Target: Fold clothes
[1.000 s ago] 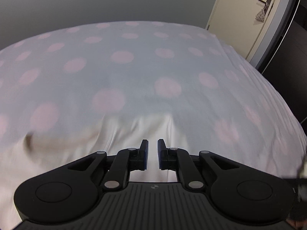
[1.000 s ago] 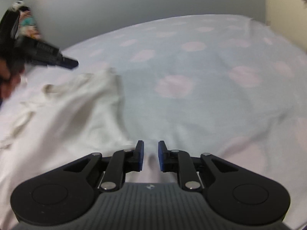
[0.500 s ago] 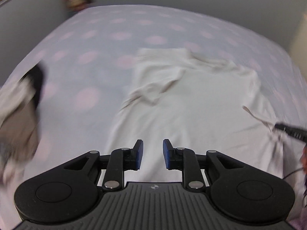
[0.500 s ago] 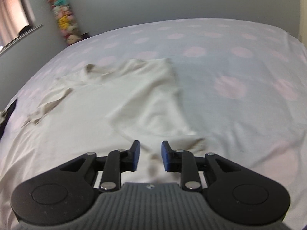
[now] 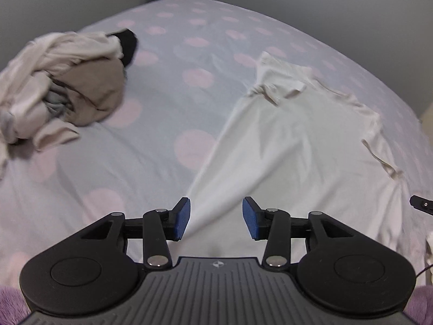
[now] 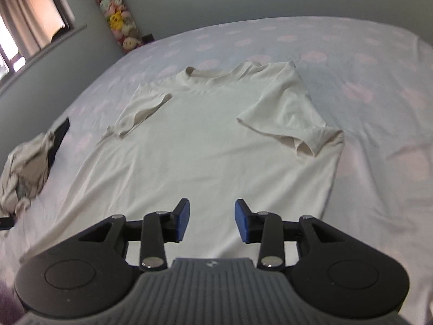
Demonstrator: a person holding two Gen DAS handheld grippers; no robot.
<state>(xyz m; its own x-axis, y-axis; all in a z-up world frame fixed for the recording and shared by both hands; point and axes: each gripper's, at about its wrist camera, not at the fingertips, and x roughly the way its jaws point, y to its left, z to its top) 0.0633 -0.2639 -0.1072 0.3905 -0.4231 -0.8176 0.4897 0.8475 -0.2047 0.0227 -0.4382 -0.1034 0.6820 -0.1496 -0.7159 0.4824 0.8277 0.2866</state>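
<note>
Polka-dot bedsheet [image 6: 365, 86], pale with pink spots, fills both views. Versus a second ago: both sets of jaws were nearly pressed together, now spread and opening, nothing between the pads. Left gripper [image 5: 216, 218] faced bare sheet then; white T-shirt [image 6: 216, 140] now lies ahead of its jaws, soft cotton, flat, sleeves folded inward. Right gripper [image 6: 211, 220] hovers over the shirt's hem. Crumpled beige clothes pile [image 5: 59, 81] well left of the jaws.

left wrist: angled down, near bed [image 5: 151, 162] | right wrist: same | shared: shirt [image 6: 216, 146]
</note>
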